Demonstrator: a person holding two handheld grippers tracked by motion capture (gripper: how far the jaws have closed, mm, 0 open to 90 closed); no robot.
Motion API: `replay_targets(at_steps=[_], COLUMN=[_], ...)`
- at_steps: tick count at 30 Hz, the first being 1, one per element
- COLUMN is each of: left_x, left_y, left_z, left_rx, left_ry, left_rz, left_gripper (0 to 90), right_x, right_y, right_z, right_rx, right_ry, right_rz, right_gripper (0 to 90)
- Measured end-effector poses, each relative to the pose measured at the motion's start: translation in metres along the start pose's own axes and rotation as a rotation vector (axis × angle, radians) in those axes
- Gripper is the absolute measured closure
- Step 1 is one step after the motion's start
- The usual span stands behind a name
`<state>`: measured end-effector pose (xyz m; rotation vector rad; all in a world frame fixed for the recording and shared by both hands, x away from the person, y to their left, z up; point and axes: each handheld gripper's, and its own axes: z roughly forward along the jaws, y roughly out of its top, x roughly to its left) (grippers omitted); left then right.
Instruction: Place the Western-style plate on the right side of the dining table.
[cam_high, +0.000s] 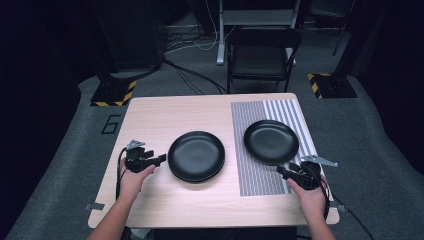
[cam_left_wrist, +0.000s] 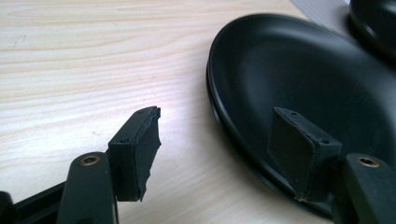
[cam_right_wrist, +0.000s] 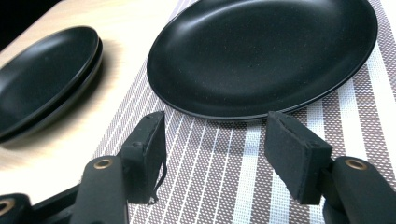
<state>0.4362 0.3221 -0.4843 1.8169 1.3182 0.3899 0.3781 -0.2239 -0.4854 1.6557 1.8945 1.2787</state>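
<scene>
A light wooden table is standing on grey carpet in a dim room, with a grey-and-white striped placemat covering part of its right half. Beyond the far edge, a black folding chair is sitting in front of a pale metal stand, loose cables are running across the floor, and 2 yellow-and-black hazard-striped bases are flanking the table. Near the middle of the bare wood, a stack of 2 black plates is resting; the right gripper view is showing the 2 rims nested one in the other. A single black plate is lying on the placemat, close to the stack but not touching it. The left gripper is hovering just beside the stack's left rim, its jaws standing wide with nothing clamped; in the left gripper view one jaw is over the bare wood and the other is over the stack's near rim, though contact there cannot be told. The right gripper is sitting over the placemat just in front of the single plate, jaws parted wide and gripping nothing, pads clear of the rim.
</scene>
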Motion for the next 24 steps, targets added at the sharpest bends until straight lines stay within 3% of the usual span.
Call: replay_targets(at_steps=[4,8,13,15,19,24], left_x=[0.000,0.003,0.006,0.007,0.006,0.006], left_y=[-0.005,-0.012,-0.015,-0.016,-0.017,-0.017], left_z=[-0.003,-0.004,-0.003,-0.001,0.002,0.003], left_rx=[0.011,0.019,0.022,0.046,0.052,0.057], left_ry=[0.015,0.007,0.008,0.021,0.018,0.018], left_rz=[0.048,0.050,0.052,0.084,0.106,0.102], left_gripper=[33.8,33.8,34.0,34.4,34.7,34.8], right_x=[-0.002,-0.007,-0.011,-0.011,-0.009,-0.009], right_y=[-0.003,-0.007,-0.009,-0.009,-0.011,-0.013], right_z=[0.001,0.001,0.002,0.002,0.004,0.006], right_rx=[0.012,0.019,0.022,0.023,0.039,0.057], right_ry=[0.022,0.051,0.036,0.023,0.027,0.036], right_rz=[-0.002,0.026,0.034,0.016,-0.027,-0.052], right_gripper=[38.1,38.1,38.2,38.1,38.1,37.9])
